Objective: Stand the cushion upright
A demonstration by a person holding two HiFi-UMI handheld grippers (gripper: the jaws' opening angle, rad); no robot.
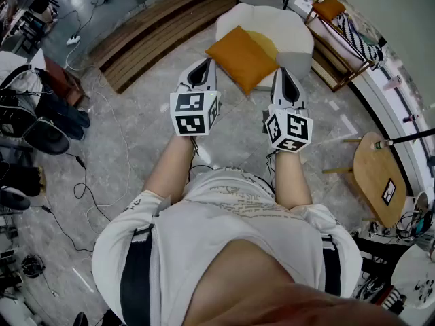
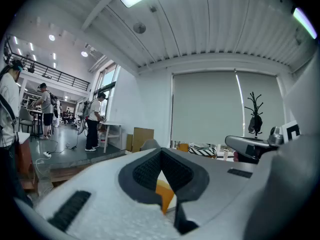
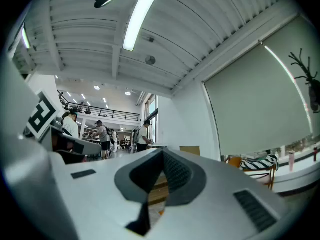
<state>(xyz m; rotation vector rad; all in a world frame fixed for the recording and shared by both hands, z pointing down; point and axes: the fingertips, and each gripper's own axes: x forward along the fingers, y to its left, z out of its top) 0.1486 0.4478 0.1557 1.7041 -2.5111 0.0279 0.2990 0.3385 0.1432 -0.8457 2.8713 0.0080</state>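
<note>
While both jaw pairs are pressed together with nothing between them, neither tool has any hold on the task's thing. The left gripper (image 1: 204, 66) and right gripper (image 1: 280, 73) are held out side by side, roughly level, tips forward. In the left gripper view the closed tips (image 2: 161, 156) frame a sliver of orange just beyond them. The right gripper view shows its tips (image 3: 162, 156) meeting the same way, with only a hint of orange low in the gap.

Between and just ahead of the two tools lies the cushion (image 1: 241, 58) — orange, square, resting tilted on the front of a white seat (image 1: 296, 36), one corner hanging toward the person. A yellow cushion (image 1: 266, 43) sits partly under it. Whether either tip touches the fabric I cannot tell.

The risks, as I judge them:
- Shut jaws can only push, so a nudge at the overhanging corner may slide the cushion off the seat onto the floor (image 1: 136, 134).
- Soft stuffing may fold or slump once raised unless it leans on something.
- Uneven pushes from the two sides could spin it instead of tipping it up — or drag the yellow cushion along.
</note>
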